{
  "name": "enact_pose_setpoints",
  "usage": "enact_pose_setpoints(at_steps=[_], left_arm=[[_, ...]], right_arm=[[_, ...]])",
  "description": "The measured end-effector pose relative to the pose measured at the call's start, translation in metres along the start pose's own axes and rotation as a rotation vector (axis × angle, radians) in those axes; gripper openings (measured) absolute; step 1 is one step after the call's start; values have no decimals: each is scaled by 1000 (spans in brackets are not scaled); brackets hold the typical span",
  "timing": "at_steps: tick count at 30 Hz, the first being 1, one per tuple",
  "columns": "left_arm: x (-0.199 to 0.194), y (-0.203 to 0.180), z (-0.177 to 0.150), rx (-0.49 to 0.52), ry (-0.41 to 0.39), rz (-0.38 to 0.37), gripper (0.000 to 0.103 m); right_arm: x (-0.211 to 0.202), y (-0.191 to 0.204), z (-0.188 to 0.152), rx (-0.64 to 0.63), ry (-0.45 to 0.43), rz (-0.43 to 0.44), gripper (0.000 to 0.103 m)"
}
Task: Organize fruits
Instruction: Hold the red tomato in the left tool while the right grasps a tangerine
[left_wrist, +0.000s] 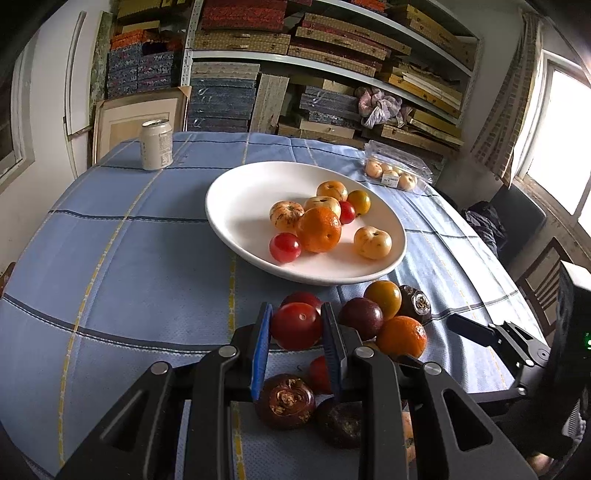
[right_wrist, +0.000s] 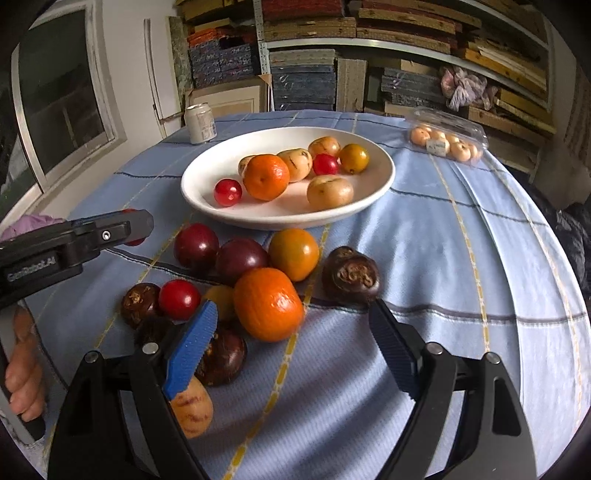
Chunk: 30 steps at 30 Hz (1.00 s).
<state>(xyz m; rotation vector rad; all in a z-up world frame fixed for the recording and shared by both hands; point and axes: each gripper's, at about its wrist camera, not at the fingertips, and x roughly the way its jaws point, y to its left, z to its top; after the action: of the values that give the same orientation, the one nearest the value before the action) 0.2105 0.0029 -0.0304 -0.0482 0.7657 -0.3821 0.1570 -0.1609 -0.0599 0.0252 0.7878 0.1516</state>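
Left wrist view shows the left gripper (left_wrist: 297, 326) pinching a red tomato (left_wrist: 295, 325) between its blue pads (left_wrist: 260, 347), lifted clear of the loose pile on the blue cloth (left_wrist: 129, 280). I judge the step in hand to be the carry of this tomato to the white plate (left_wrist: 240, 199), which lies at 12 o'clock from the jaws and already holds eight fruits, mostly toward its 3 o'clock side. The next move calls for bringing the tomato over the bare part of the plate at about 9 o'clock, lowering it close before letting go — it is round and would roll into the others if dropped from height.

Right wrist view shows the right gripper (right_wrist: 295, 347) spread wide and holding nothing, its pads apart over the pile. An orange (right_wrist: 269, 303) sits just inside the jaws toward 11 o'clock, and a dark brown fruit (right_wrist: 350, 275) lies just past the right pad at 1 o'clock — neither looks touched. Which one it is set for, I cannot tell.
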Motion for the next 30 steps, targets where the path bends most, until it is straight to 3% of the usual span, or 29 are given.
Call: enact_pose_setpoints(at_steps=[4,12,16,24,30], left_arm=[[0,-1,0,1,1,0,27],[3,0,-1,0,14,5,27],[5,0,-1,0,22,8,27],[9,1,-2,2,29,16,27],[11,2,-3,2,32,21,27]], right_arm=[[11,0,5,-7,19,-15,76],[17,-4,6,14,37,57,60],[20,2,6,-15,42,93,43],[16,0,2,-1,44,111,42],[4,-20,-2,93,33,153,42]])
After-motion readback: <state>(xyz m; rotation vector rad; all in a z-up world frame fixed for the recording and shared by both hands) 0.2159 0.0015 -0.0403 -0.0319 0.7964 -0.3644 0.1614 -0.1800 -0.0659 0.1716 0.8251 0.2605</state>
